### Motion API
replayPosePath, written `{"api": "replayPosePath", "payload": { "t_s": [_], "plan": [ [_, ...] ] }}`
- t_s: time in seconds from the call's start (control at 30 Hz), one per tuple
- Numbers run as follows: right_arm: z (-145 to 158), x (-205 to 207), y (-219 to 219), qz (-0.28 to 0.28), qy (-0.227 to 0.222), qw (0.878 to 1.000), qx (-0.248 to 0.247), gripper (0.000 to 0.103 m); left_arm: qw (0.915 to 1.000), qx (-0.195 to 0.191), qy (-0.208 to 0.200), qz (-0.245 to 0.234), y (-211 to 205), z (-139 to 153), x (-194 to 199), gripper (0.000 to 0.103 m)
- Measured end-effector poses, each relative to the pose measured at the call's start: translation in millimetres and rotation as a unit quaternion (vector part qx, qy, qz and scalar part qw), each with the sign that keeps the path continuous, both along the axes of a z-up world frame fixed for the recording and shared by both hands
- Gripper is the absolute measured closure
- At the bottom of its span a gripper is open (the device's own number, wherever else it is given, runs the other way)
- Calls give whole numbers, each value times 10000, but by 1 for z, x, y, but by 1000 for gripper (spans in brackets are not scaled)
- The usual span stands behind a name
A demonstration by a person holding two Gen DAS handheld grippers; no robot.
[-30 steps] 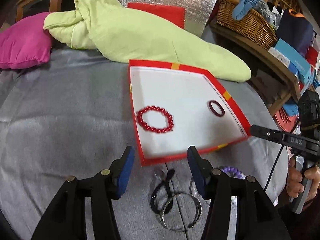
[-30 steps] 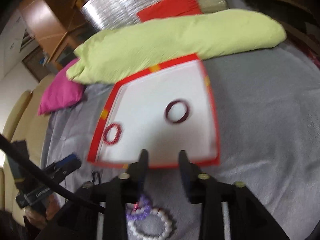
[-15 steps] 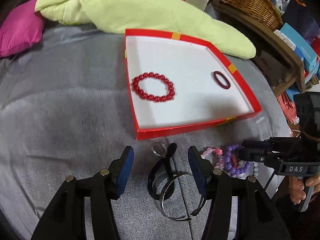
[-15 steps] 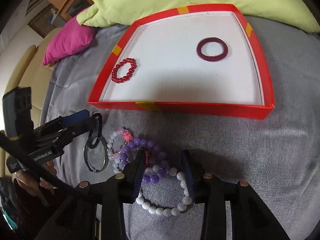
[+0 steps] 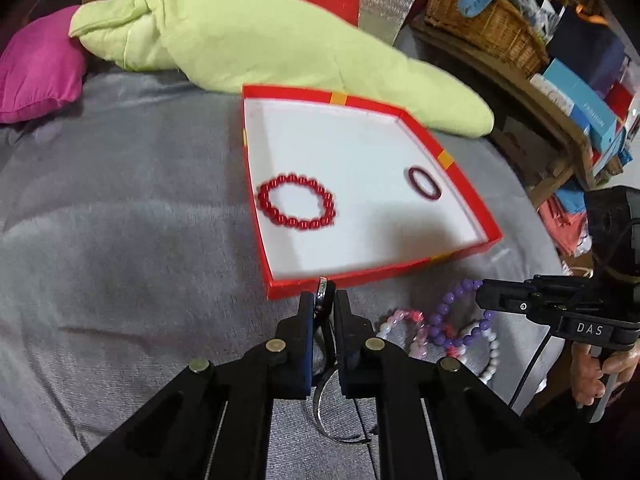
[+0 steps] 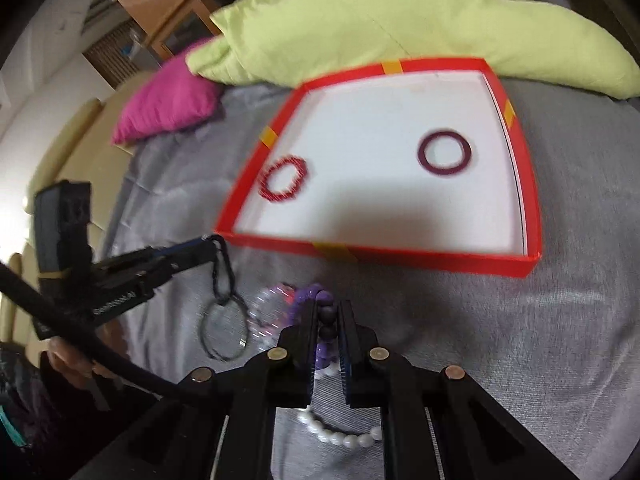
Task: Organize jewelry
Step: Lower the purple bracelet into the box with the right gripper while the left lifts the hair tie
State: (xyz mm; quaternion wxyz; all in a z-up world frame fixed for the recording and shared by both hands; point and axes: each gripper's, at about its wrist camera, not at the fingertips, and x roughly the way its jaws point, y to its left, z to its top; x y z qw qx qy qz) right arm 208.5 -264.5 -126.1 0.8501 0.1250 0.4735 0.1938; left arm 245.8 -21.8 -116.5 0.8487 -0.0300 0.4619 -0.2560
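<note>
While the red bead bracelet (image 5: pixel 297 207) and the dark red ring (image 5: pixel 424 183) lie apart on the white floor of the red tray (image 5: pixel 256 184), the rest of the jewelry sits on the grey cover (image 5: pixel 120 240) just in front of the tray's near wall. The left gripper (image 5: pixel 323 308) has just closed and is clamped on a black bangle (image 6: pixel 222 272), with a silver hoop (image 6: pixel 224 334) hanging linked below it. The right gripper (image 6: pixel 329 312) has likewise just closed, and its jaws pinch the purple bead bracelet (image 5: pixel 456 312). A pink bead bracelet (image 5: pixel 404 328) and a white bead bracelet (image 6: pixel 340 436) lie tangled beside it. Beyond the tray rest a lime green quilt (image 5: pixel 248 40) and a magenta cushion (image 5: pixel 36 64), with a wicker basket (image 5: pixel 484 28) on a wooden shelf to the right.
</note>
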Motion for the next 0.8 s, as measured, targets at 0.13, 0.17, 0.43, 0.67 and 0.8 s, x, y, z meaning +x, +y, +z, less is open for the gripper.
{"api": "replayPosePath", "payload": {
  "t_s": [0.13, 0.17, 0.43, 0.67, 0.8],
  "plan": [
    [15, -3, -4, -59, -347, 9987, 368, 92, 9991, -352, -237, -39, 8, 16, -4, 93],
    [20, -5, -4, -95, -428, 9981, 426, 92, 9985, -444, -312, -51, 9, 20, -6, 93],
    [41, -1, -22, -807, -1004, 9867, 991, 92, 9925, -883, -824, -193, -2, 43, -10, 93],
    [35, 8, -29, -1185, -904, 9838, 994, 92, 9925, -966, -746, -111, -8, 43, 0, 93],
    [32, 12, -35, -1291, -873, 9833, 937, 92, 9956, -770, -488, 213, 3, 37, 7, 91]
  ]
}}
